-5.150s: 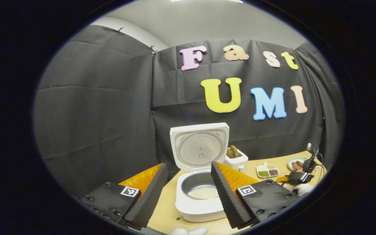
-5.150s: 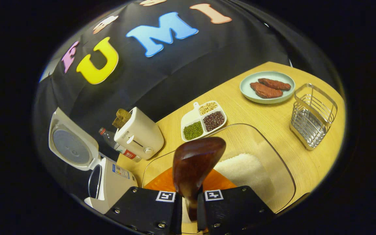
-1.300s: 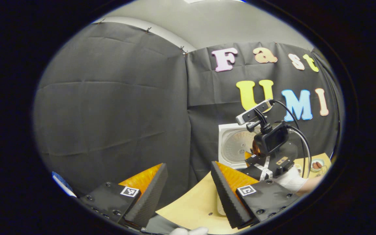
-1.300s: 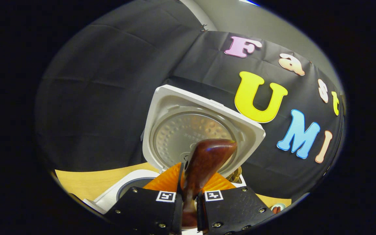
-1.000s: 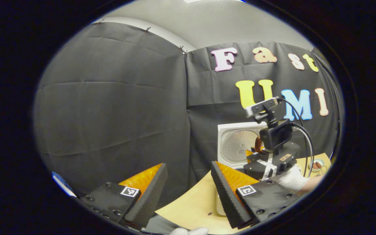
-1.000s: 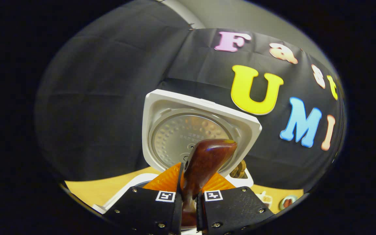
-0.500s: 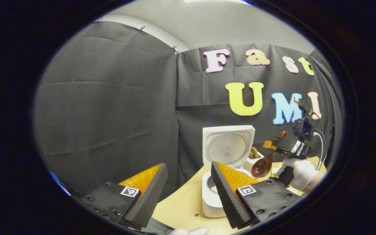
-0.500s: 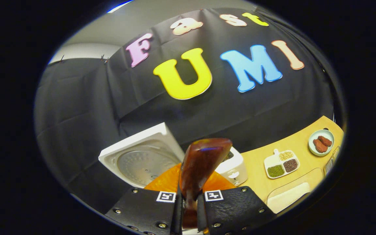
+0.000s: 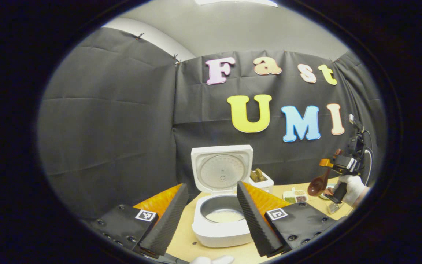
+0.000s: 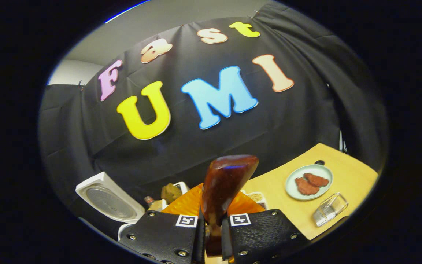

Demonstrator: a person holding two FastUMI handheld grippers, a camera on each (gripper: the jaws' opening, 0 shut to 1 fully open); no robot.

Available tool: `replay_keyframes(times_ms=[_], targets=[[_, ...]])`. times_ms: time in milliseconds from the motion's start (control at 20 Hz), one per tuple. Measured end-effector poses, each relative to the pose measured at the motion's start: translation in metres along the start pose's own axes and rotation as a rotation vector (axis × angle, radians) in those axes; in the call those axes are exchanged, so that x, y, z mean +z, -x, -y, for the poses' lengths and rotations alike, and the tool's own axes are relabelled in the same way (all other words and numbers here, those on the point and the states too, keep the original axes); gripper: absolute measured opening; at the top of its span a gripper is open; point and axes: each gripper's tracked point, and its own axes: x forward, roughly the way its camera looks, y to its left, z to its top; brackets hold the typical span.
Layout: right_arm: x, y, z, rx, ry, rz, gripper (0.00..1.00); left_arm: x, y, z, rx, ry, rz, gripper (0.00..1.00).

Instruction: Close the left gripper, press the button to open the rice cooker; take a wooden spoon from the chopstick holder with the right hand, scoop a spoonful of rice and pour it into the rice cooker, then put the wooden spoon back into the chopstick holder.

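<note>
Black cloth wall (image 9: 115, 121) hangs behind a pale wooden table (image 10: 343, 183).

Wooden spoon (image 10: 225, 183): dark, glossy, lacquered wood, with a highlight on its bowl. Right gripper (image 10: 213, 229): matt black textured plates and screw heads, with translucent orange ribbed parts behind; its fingers clamp the spoon's handle. Left gripper (image 9: 211, 216): matt black ridged foam pads on the fingers (image 9: 169, 216). Rice cooker (image 9: 220, 205): smooth white plastic; dimpled dull metal inner lid. Beneath the cooker, table (image 9: 211, 253): pale, smooth wood grain. Right of the cooker, chopstick holder (image 10: 328, 211): shiny metal wire.
</note>
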Motion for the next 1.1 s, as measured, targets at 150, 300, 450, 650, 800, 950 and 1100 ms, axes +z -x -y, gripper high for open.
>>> replay_keyframes(times_ms=[150, 300, 450, 650, 800, 950, 1100], targets=[[0.017, -0.004, 0.079, -0.086, -0.013, 0.014, 0.18, 0.0, -0.003, 0.03, -0.022, -0.011, -0.008, 0.94], [0.023, -0.003, 0.148, -0.158, -0.018, 0.012, 0.18, 0.005, -0.002, 0.058, -0.03, -0.02, -0.009, 0.94], [0.017, -0.009, 0.199, -0.202, -0.021, -0.012, 0.18, 0.002, -0.002, 0.085, -0.041, -0.018, -0.029, 0.94], [0.0, -0.012, 0.232, -0.233, -0.037, -0.041, 0.18, 0.005, -0.001, 0.112, -0.048, -0.047, -0.027, 0.94], [-0.022, -0.017, 0.233, -0.213, -0.026, -0.079, 0.18, 0.007, 0.0, 0.123, -0.054, -0.068, -0.028, 0.94], [-0.045, -0.02, 0.237, -0.209, -0.002, -0.111, 0.18, 0.009, 0.0, 0.127, -0.051, -0.08, -0.027, 0.94], [-0.071, -0.019, 0.243, -0.223, 0.037, -0.153, 0.18, 0.011, 0.002, 0.135, -0.063, -0.086, -0.025, 0.93]])
